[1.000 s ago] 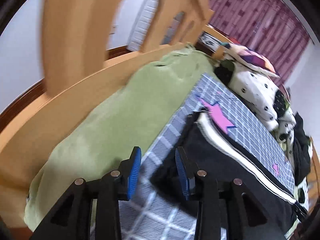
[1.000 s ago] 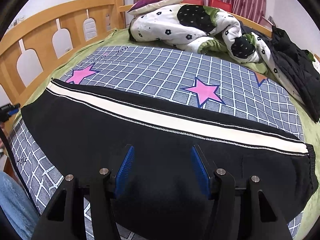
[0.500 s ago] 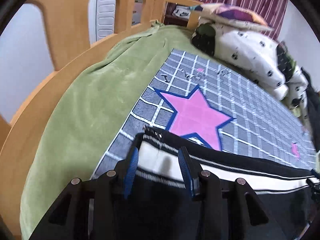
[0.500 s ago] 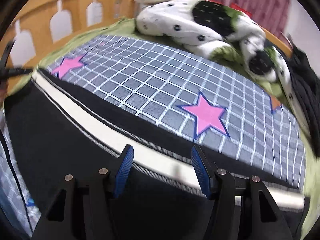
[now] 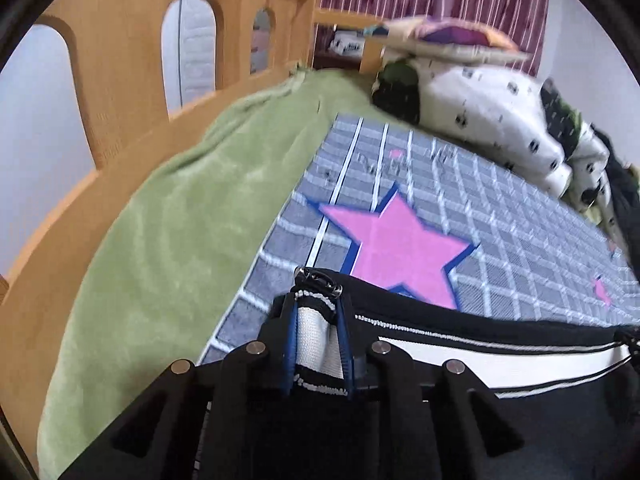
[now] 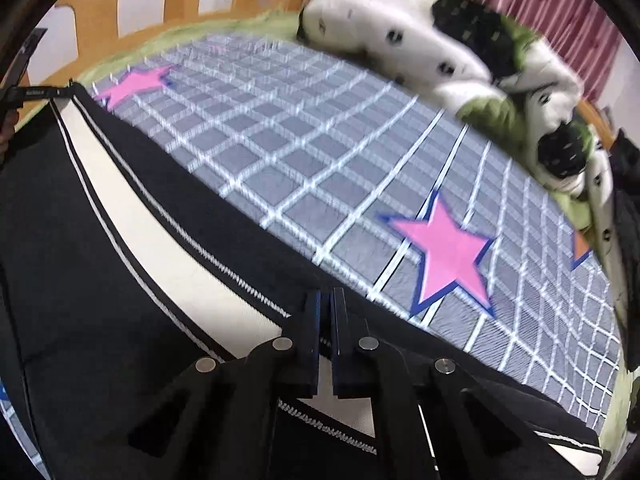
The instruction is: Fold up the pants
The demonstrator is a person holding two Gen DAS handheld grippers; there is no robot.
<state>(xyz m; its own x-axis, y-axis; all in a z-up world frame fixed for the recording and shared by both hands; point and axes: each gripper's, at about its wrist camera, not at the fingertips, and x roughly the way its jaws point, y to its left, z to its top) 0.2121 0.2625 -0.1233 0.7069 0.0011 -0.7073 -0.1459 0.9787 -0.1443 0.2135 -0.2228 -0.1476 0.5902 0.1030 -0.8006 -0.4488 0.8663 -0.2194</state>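
Black pants (image 5: 520,412) with a white side stripe lie along the near edge of a grey checked blanket with pink stars (image 5: 460,200). My left gripper (image 5: 318,320) is shut on the bunched striped end of the pants at the blanket's left side. In the right wrist view the pants (image 6: 80,280) stretch left to right, and my right gripper (image 6: 325,312) is shut on the striped far edge of the pants, further along. The left gripper (image 6: 24,92) shows small at the far left there.
A green sheet (image 5: 168,240) covers the bed under the blanket. A wooden bed rail (image 5: 100,48) runs along the left. A spotted white duvet (image 6: 440,48) and a pillow (image 5: 448,36) are piled at the back. A dark garment (image 6: 628,220) lies at the right edge.
Both grippers were open over the pants a second ago. They moved forward to the striped far edge and closed on it, the left at the end, the right further along.
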